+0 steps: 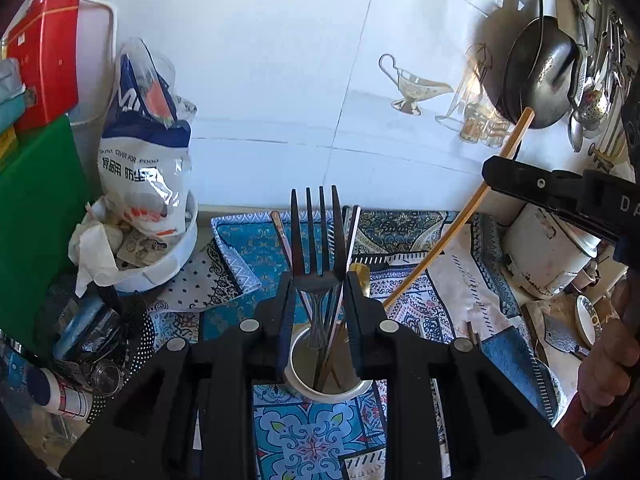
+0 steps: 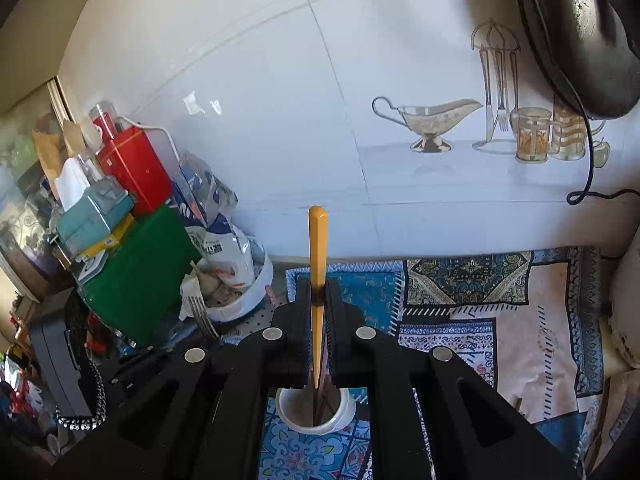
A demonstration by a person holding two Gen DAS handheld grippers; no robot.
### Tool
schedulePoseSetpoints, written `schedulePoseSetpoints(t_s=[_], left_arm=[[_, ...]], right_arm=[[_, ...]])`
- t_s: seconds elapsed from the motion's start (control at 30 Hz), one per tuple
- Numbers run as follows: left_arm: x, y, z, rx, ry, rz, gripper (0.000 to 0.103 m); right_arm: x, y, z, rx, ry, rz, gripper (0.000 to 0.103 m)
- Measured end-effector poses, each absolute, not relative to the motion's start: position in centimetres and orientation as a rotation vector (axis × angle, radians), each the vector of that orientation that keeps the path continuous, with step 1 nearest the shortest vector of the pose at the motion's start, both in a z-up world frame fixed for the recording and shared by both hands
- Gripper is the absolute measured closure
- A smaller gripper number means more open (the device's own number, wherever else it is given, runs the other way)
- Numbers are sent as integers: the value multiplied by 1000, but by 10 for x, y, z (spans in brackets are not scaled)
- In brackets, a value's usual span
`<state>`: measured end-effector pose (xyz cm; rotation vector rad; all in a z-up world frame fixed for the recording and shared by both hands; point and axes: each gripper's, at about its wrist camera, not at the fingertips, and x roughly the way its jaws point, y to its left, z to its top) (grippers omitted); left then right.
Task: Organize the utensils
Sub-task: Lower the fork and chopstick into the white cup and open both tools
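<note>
At centre frame of the left wrist view, the left gripper point(image 1: 318, 280) is clamped on a dark metal fork point(image 1: 318, 236), tines up, handle running down into a white cup point(image 1: 326, 380) directly below the jaws. Cup sits on a blue patterned cloth point(image 1: 420, 304) and already holds several thin utensils, chopstick-like, leaning against the rim. At right of the same frame, the right gripper point(image 1: 492, 172) comes in from the edge pinching a yellow chopstick point(image 1: 460, 224) that slants from upper right down toward the cup; a hand point(image 1: 608, 364) shows at lower right. In the right wrist view, right gripper point(image 2: 318, 300) is closed tight on the yellow chopstick point(image 2: 318, 248), upright at centre, its lower tip over the cup point(image 2: 316, 408) mouth. The fork point(image 2: 202, 316) shows at lower left. Clutter upper left: red tin point(image 2: 134, 168), green board point(image 2: 136, 272), white bowl point(image 2: 244, 292) with a printed plastic bag point(image 2: 216, 216). Black pan point(image 2: 580, 32) hangs upper right on the tiled wall point(image 2: 260, 100).
</note>
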<state>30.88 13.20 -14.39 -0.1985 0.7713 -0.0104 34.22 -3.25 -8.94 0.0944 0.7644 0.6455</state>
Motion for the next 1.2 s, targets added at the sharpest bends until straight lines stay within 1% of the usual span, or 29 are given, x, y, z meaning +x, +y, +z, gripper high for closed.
schedulePoseSetpoints(t_s=[0.37,0.6,0.83,0.9,0.97,1.2], left_arm=[[326,133,-198,-218,944,-66,80],[330,132,-209,-203,996,-48,80],[325,131,-197,-206,989,-9,80],[320,131,-187,-215,961,1,80],[315,130,-176,-222,933,8,80],[300,109,-143,-200,860,18,80]], right_arm=[[346,-13,-148,22,946,616,97],[344,-3,-158,-32,976,625,96],[344,-9,-152,-25,993,655,95],[342,-14,-148,-26,983,653,87],[340,-21,-143,-34,963,645,82],[331,-47,-128,-58,908,626,80]])
